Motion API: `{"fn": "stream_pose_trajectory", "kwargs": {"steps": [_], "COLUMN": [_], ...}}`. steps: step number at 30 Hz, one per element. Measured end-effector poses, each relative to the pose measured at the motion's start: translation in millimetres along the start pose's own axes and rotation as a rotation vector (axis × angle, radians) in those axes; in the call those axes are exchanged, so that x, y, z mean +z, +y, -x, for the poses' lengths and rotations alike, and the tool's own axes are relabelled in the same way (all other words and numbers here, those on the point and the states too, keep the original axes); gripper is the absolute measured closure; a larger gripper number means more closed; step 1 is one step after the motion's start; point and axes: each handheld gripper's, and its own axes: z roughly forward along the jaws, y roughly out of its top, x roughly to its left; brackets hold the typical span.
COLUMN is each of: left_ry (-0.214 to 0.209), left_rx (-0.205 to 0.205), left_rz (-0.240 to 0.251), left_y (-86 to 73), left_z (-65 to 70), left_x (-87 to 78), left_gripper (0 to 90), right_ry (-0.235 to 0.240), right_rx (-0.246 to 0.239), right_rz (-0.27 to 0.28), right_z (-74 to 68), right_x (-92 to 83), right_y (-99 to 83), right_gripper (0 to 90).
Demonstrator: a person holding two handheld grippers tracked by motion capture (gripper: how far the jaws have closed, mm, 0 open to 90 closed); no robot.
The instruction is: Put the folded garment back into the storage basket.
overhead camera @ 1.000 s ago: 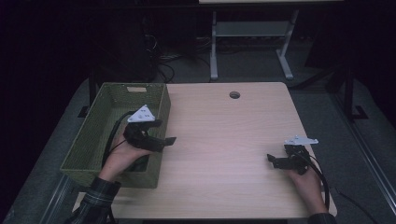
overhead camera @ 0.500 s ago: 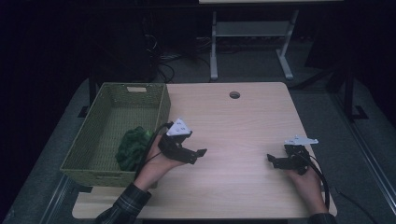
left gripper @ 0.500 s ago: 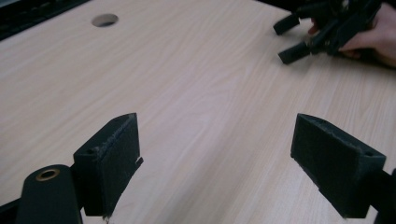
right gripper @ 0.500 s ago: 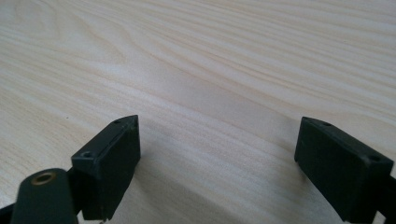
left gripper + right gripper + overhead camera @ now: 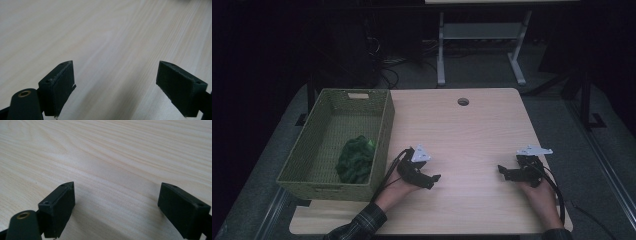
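A green woven basket (image 5: pixel 297 162) stands at the table's left, with a crumpled dark green cloth (image 5: pixel 356 159) lying inside near its right wall. My left gripper (image 5: pixel 434 181) rests low on the wooden table (image 5: pixel 472 130) just right of the basket, jaws pointing right. Its jaws stand wide apart in the left gripper view (image 5: pixel 116 87), bare wood between them. My right gripper (image 5: pixel 503 172) sits near the table's right edge, pointing left. The right gripper view (image 5: pixel 116 208) shows its jaws spread wide over bare wood, holding nothing.
A round cable hole (image 5: pixel 463 102) lies near the table's far edge. Behind the table stands a white metal frame (image 5: pixel 482 35) on a dark floor with cables. A person's forearms come in from the bottom edge.
My left gripper came out of the basket, moved right and down to the table. The green cloth now lies uncovered in the basket. The right gripper stayed still.
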Motion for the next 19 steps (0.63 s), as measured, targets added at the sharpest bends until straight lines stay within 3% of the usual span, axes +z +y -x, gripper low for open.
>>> {"fn": "stream_pose_trajectory", "kwargs": {"steps": [7,19], "left_ry": [0.028,0.003], "left_rx": [0.033,0.016], "left_rz": [-0.043,-0.009], "left_y": [-9.6,-15.9], "left_z": [1.9,-2.3], "left_x": [13.4,13.3], "left_gripper": [14.3,13.0], "right_ry": [0.0,0.0], "right_rx": [0.0,0.0], "right_rz": [0.0,0.0], "right_z": [0.0,0.0], "right_x": [0.0,0.0], "right_y": [0.0,0.0], "right_gripper": [14.1,14.1]}}
